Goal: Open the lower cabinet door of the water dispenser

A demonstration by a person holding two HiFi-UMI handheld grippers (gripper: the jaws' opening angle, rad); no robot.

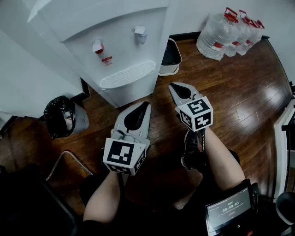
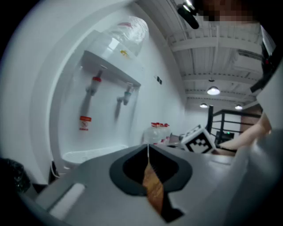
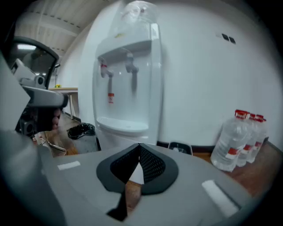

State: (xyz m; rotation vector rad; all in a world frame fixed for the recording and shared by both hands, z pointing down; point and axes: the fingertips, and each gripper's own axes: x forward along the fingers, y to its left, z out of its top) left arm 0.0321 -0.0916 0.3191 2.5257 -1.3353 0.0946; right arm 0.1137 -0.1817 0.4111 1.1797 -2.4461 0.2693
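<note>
Left gripper and right gripper hover near the dispenser, both with jaws together and empty.

White water dispenser, red-capped clear bottles, brown wood-grain floor, black bin bag

Water dispenser: 1.
Taps on it: 2, red tap and pale tap.
Drip tray: 1.
Red sticker: 1.
Inverted bottle atop dispenser: 1.
Floor bottles: 3 red caps counted, grouped by wall.
Bins: 2, black-bagged bin and white bin.
Grippers: 2, left gripper and right gripper.
Marker cubes: 2, left cube and right cube.
Timer screen: 1.
Lit ceiling lamps: 3.
</note>
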